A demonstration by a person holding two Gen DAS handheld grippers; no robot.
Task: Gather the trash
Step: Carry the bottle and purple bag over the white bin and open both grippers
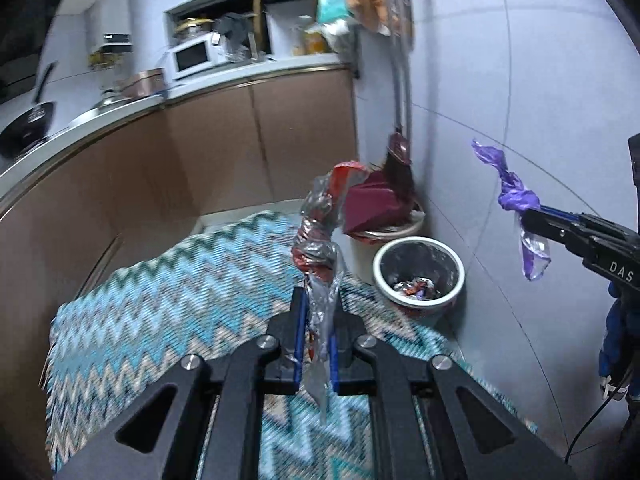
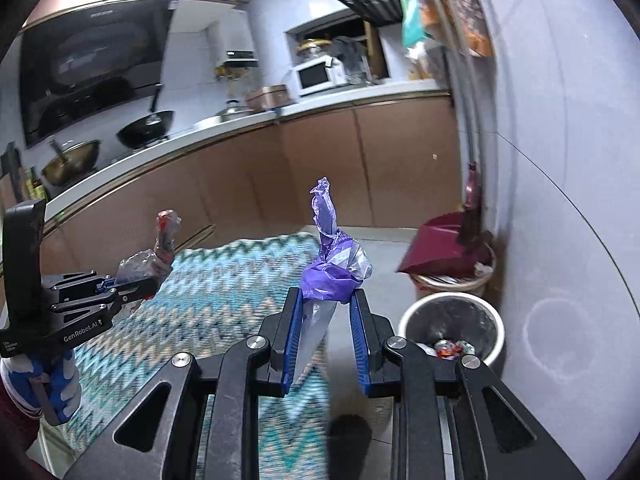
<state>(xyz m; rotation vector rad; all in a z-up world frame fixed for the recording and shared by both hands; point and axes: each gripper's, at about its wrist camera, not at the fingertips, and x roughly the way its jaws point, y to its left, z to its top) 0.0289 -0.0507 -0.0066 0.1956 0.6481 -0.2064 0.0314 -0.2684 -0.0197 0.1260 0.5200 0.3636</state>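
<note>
Left tongs [image 1: 318,336] were clamped on a silver-red wrapper [image 1: 318,224]; right tongs [image 2: 326,332] on a purple wrapper [image 2: 330,268]; bin [image 2: 452,324] was seen at 3 o'clock.

Right tool [image 2: 326,312]: clamped on purple wrapper [image 2: 332,268]. Left tool [image 2: 148,284]: clamped on red-clear wrapper [image 2: 154,256]. White bin [image 2: 452,332], rubbish inside, beside zigzag rug [image 2: 224,296].

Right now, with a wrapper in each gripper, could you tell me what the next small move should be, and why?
Probably carry the right gripper over the white bin and let go. It clamps the purple wrapper, and the bin sits open just ahead on its side, already holding scraps. The left gripper, clamped on the red and silver wrapper, can follow.
</note>
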